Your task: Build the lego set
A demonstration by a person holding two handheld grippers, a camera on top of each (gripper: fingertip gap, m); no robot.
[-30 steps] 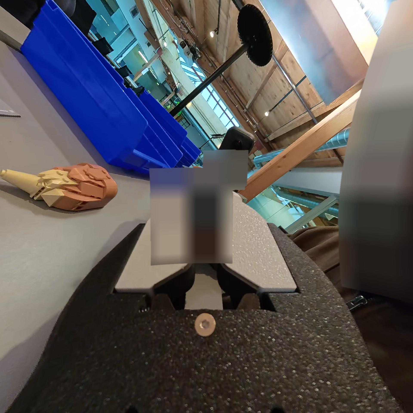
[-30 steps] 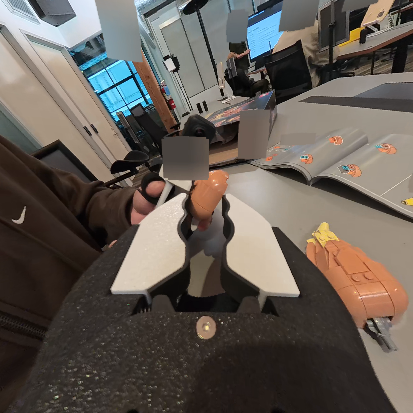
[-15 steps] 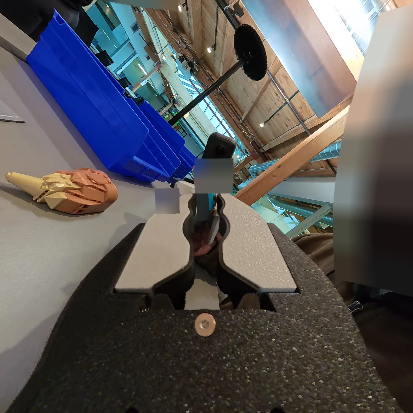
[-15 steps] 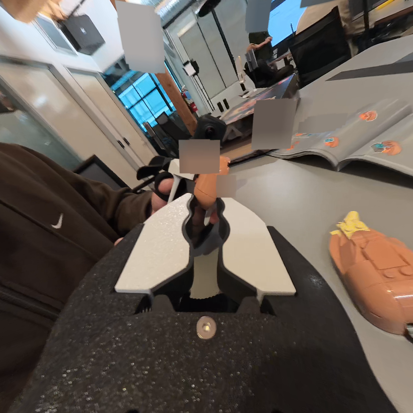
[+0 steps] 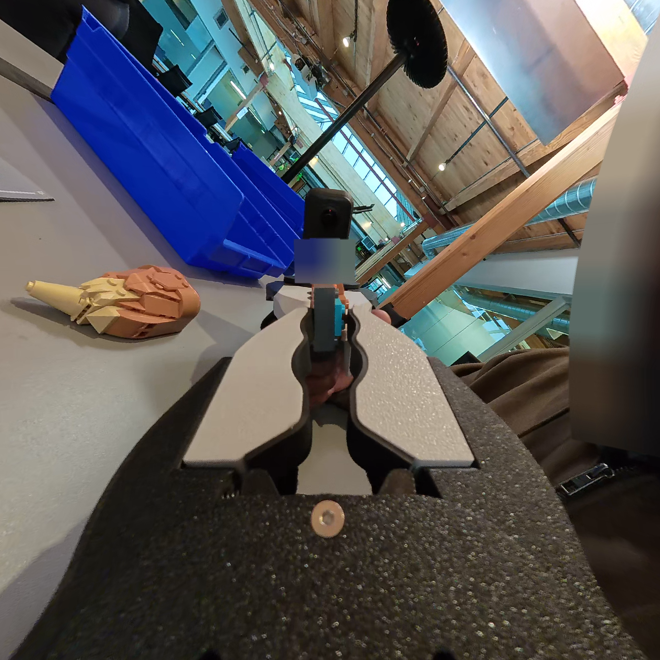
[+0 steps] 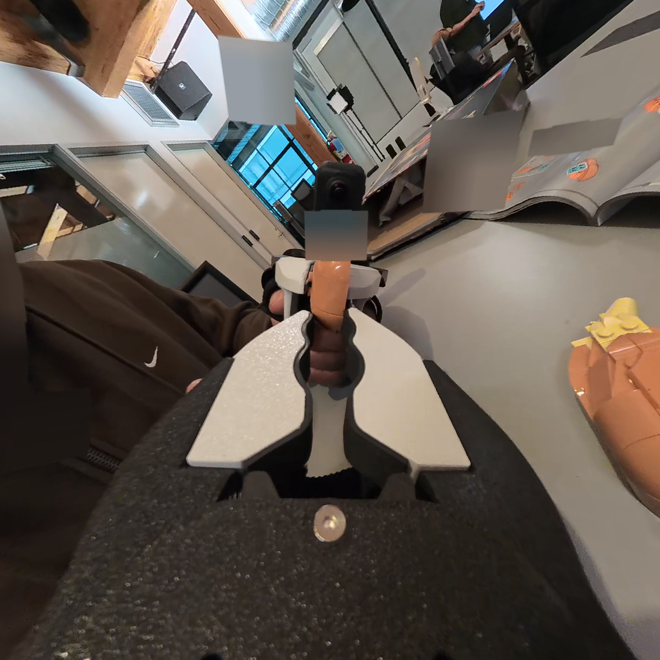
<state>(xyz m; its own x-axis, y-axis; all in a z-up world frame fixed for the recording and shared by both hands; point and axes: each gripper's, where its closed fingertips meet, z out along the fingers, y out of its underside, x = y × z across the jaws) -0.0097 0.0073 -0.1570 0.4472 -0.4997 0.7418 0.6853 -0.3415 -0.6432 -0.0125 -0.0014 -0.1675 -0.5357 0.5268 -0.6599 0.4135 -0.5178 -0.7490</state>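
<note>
While both claws are raised above the grey tabletop (image 5: 89,410), a small lego assembly is gripped between them. The left claw (image 5: 326,321) is closed narrowly on the dark grey and teal end of the lego piece (image 5: 325,323); the right claw (image 6: 328,321) is closed on its orange end (image 6: 326,289). The claws are pointed at each other, tips nearly touching. A larger orange and tan lego model (image 5: 135,301) is seen lying on the tabletop, near the blue bins (image 5: 143,153). An open instruction booklet (image 6: 589,193) is seen farther along the tabletop.
</note>
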